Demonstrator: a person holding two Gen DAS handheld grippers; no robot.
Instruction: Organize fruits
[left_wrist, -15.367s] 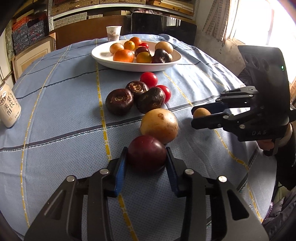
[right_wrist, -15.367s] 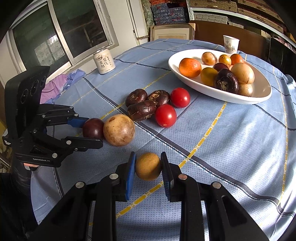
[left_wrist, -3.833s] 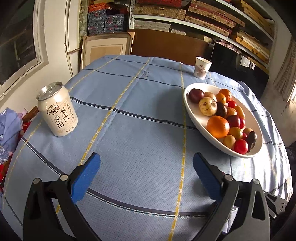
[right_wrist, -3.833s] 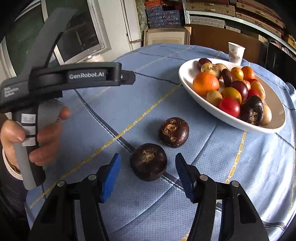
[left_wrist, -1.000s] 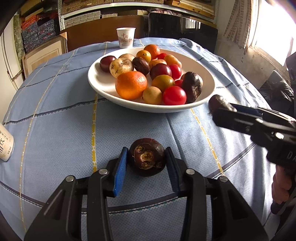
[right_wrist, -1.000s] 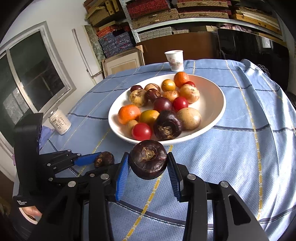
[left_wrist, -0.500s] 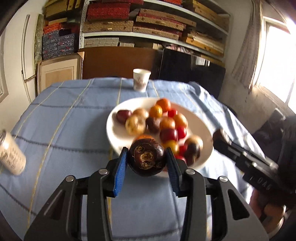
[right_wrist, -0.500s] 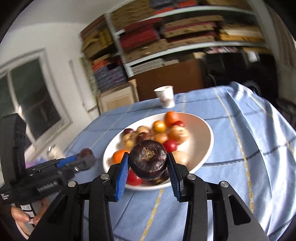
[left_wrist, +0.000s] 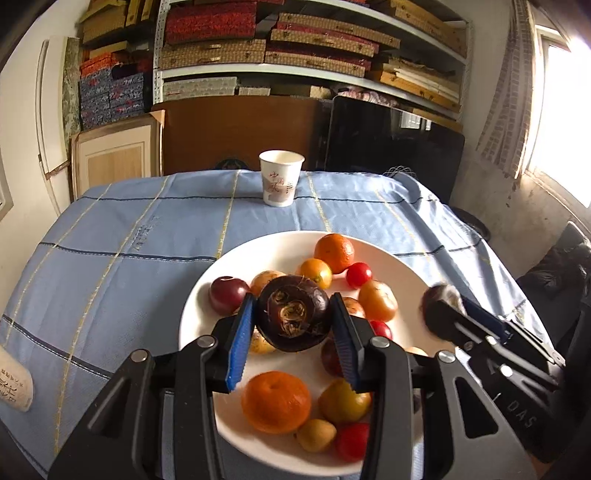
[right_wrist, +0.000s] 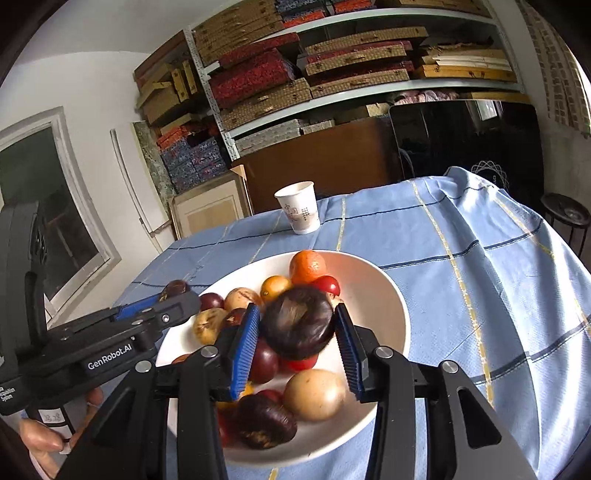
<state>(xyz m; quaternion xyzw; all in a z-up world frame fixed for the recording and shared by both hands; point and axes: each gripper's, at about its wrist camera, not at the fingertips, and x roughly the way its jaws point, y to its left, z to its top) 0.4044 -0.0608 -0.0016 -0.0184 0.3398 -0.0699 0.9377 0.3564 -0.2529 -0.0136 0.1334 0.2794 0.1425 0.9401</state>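
Note:
A white plate (left_wrist: 192, 314) on the blue checked cloth holds oranges, red tomatoes, yellow and dark fruits. My left gripper (left_wrist: 293, 302) hangs over the plate's near left part with a dark brown round fruit (left_wrist: 293, 325) between its blue pads. Its jaws are opening, and the pads still touch the fruit. My right gripper (right_wrist: 297, 314) is over the plate's middle. Its jaws are opening too, and a second dark fruit (right_wrist: 299, 328) sits loose between them, turned over. Each gripper shows in the other's view: the right gripper (left_wrist: 439, 314) and the left gripper (right_wrist: 173, 295).
A paper cup (left_wrist: 280, 182) stands beyond the plate near the table's far edge. A drink can (left_wrist: 13, 380) lies at the left border. Behind the table are a dark screen (left_wrist: 391, 147) and shelves of boxes. A hand (right_wrist: 40, 439) grips the left tool's handle.
Both grippers rose from in front of the plate to above it, carrying the dark fruits. The right gripper's fruit has rolled between its pads and shows another side.

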